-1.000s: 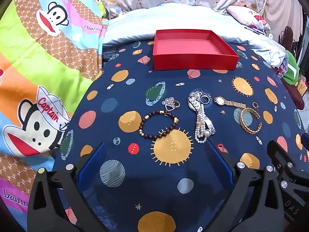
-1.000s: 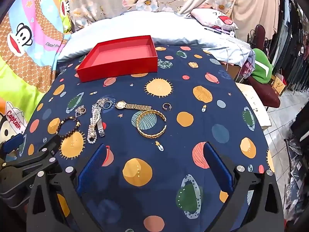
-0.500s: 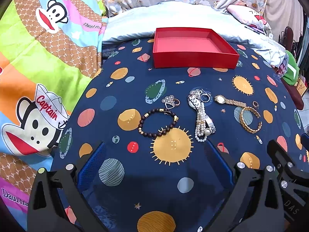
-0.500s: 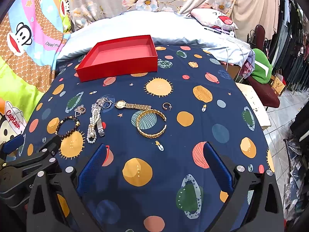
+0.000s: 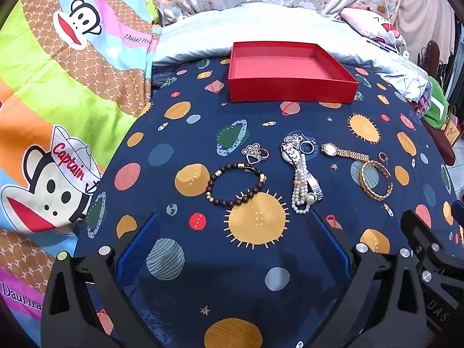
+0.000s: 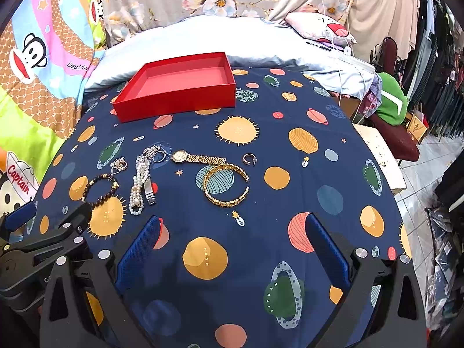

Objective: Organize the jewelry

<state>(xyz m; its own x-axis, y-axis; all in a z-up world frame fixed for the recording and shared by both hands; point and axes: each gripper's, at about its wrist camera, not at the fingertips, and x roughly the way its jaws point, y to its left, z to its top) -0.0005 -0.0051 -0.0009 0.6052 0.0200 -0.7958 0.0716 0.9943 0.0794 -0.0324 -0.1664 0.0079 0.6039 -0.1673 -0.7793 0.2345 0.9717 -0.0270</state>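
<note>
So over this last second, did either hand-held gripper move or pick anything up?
Barely. The left hand-held gripper drifted very slightly; the right hand-held gripper stayed put. Both remain open and empty, nothing grasped or released. The jewelry, including the bead bracelet and gold bangle, lies unmoved, and the red box is still empty.

A planet-print navy cloth [image 5: 203, 275] covered the table, cartoon-monkey blanket [image 5: 58, 87] at left, clothes rack [image 6: 440, 72] at right.

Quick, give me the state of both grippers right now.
Left gripper: open, holding nothing, above the planet-print cloth.
Right gripper: open, holding nothing, above the same cloth.
</note>
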